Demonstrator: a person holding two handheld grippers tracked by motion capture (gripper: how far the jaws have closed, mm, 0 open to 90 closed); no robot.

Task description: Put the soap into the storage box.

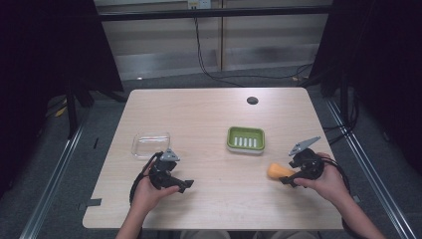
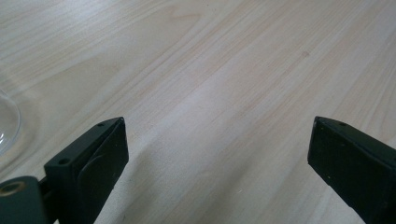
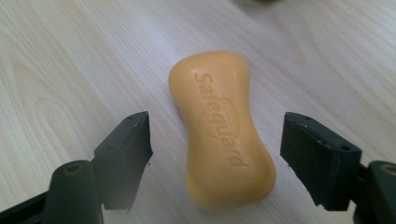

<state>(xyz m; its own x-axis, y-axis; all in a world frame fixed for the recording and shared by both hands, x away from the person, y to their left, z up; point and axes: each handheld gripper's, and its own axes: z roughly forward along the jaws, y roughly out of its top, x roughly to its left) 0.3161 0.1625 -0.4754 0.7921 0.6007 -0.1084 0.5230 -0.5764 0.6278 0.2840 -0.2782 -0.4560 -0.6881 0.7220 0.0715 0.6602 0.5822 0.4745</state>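
Right gripper [image 3: 215, 140] spread wide — straddling soap bar [image 3: 218, 126]; untouched.

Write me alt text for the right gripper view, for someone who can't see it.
An orange soap bar embossed "Safeguard" lies flat on a pale wooden table, between the two open black jaws of the right gripper, which do not touch it.

An orange, waisted bar of soap [image 3: 219, 128] stamped "Safeguard" lies flat on the pale wooden tabletop [image 3: 60, 70]. Its embossed face is up. It sits near the tabletop's right front.
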